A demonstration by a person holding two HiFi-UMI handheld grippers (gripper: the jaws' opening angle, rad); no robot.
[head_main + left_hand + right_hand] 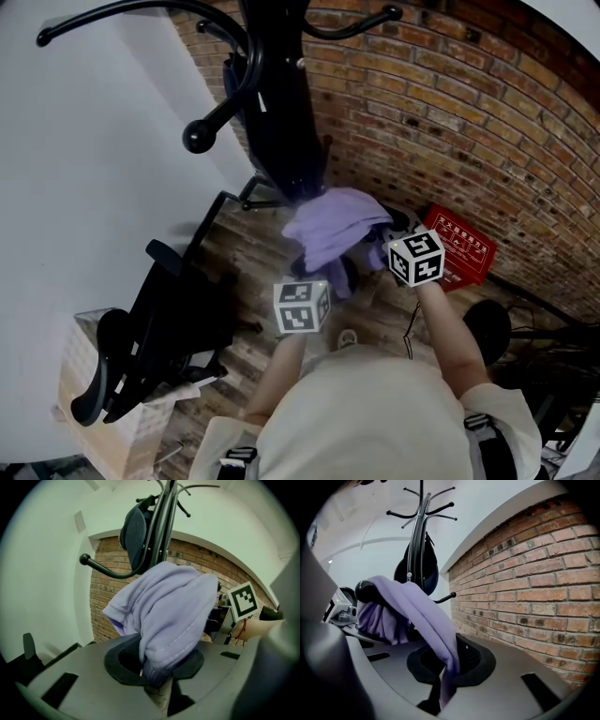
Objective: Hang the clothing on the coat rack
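Beneath coat rack, grippers on garment

Person wears a pale cream short-sleeved T-shirt, with black harness straps and grey buckles over both shoulders. Left gripper and right gripper have matte grey moulded shells with rectangular slots, and a black round collar rings the jaws. Each carries a white cube with black square markers: left cube, right cube.

Head view looks down; gripper views face the coat rack.
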